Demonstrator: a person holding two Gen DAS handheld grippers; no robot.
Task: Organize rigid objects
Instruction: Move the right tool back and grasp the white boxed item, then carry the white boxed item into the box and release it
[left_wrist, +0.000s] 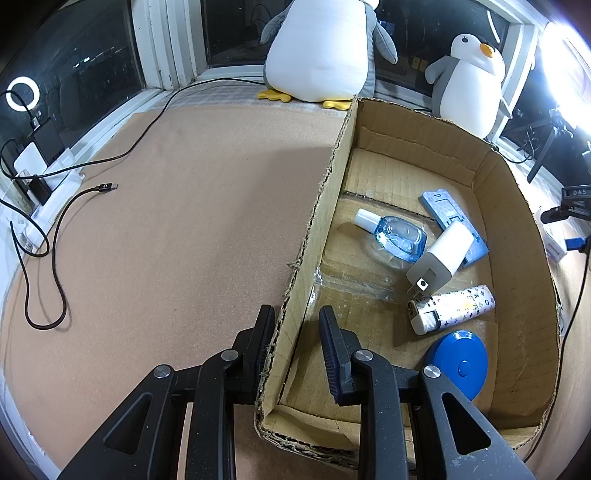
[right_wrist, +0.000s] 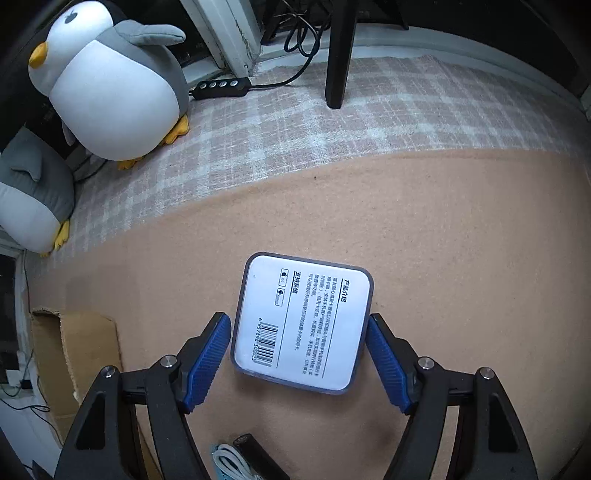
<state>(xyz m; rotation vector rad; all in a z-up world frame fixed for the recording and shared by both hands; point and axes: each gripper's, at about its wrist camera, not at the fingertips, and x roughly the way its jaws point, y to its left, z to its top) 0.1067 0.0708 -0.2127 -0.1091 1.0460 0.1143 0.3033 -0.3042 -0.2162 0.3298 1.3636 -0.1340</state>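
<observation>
White packet (right_wrist: 301, 323) on cork mat (right_wrist: 443, 240), right jaws open astride, left jaws open straddling box wall (left_wrist: 314, 236)

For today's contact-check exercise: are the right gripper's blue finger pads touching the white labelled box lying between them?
Cannot tell. In the right wrist view the right gripper straddles the white labelled box; the right pad meets its edge, while the left pad shows only a sliver of mat.

White square case (right_wrist: 301, 323), barcode label up, flat between the right gripper (right_wrist: 298, 363) fingers; left gripper (left_wrist: 295, 354) straddles cardboard box (left_wrist: 517, 221) wall.
</observation>
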